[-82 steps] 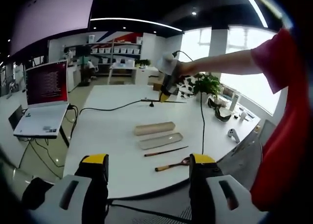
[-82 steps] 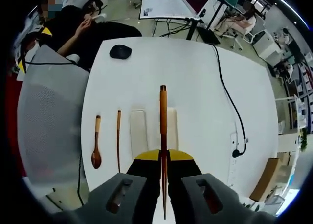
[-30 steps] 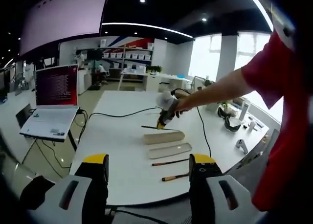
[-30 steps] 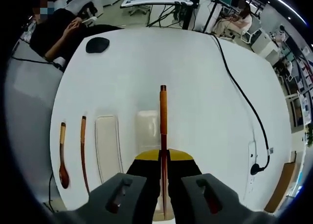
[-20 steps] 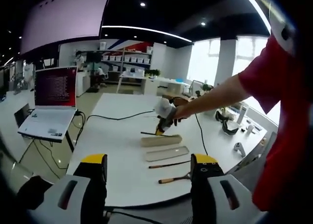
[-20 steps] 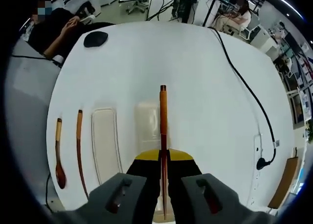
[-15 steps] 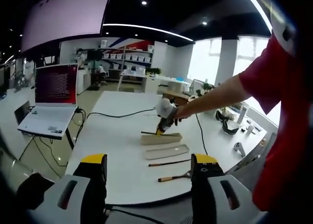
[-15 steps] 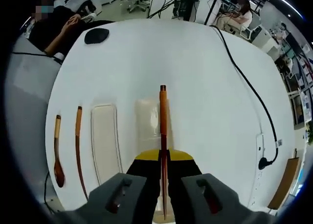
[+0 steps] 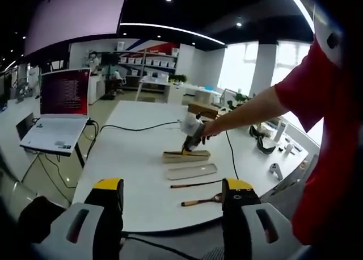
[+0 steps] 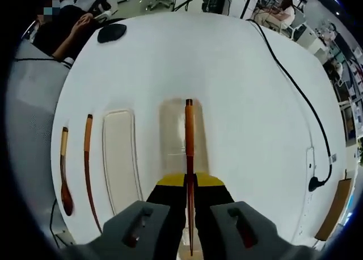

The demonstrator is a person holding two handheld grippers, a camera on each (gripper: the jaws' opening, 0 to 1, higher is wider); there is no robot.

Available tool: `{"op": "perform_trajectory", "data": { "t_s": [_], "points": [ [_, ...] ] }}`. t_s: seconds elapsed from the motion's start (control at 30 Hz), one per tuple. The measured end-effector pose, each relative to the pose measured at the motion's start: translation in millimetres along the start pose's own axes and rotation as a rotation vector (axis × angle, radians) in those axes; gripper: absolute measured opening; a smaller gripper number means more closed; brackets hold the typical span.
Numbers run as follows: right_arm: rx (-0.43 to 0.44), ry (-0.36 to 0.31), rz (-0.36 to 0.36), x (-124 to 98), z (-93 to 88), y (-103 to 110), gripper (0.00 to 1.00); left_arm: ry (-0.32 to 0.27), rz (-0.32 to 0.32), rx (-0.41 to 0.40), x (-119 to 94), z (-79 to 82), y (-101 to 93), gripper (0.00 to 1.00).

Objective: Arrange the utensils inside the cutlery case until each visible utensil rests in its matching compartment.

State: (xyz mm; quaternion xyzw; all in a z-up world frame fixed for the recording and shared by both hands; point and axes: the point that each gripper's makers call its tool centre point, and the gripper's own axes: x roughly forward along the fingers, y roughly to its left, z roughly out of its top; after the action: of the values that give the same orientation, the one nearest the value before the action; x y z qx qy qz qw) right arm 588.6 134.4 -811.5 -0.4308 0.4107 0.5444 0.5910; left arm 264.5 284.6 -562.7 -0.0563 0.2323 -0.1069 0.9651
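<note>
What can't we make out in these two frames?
- Right gripper view: the near end of the case base is hidden behind the right gripper and the chopstick it holds.
- Right gripper view: whether the chopstick touches the base or hangs above it cannot be told.
- Left gripper view: the spoon bowl is too small to read.

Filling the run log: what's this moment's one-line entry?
right gripper: shut on chopstick | above case base | left gripper: open, idle

- Your left gripper view sits back from the white table's (image 9: 130, 169) near edge, looking level across it toward the far shelves.
- Your right gripper view hangs close above, facing down.
- Both share the beige oblong cutlery case (image 9: 186, 156) (image 10: 177, 136).
</note>
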Motion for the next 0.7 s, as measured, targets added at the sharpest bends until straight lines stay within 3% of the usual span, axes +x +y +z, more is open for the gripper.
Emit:
{"op": "perform_trajectory", "data": {
  "t_s": [0.57, 0.7],
  "points": [
    [0.049, 0.038, 0.018, 16.3, -6.3, -5.2, 0.01, 0.022, 0.016, -0.005, 0.0, -6.4, 2.8, 0.72],
    [0.114, 0.062, 0.02, 18.8, -9.1, -5.8, 0.01, 0.038, 0.014, 0.01, 1.1, -9.8, 1.9, 0.7]
  ]
}}
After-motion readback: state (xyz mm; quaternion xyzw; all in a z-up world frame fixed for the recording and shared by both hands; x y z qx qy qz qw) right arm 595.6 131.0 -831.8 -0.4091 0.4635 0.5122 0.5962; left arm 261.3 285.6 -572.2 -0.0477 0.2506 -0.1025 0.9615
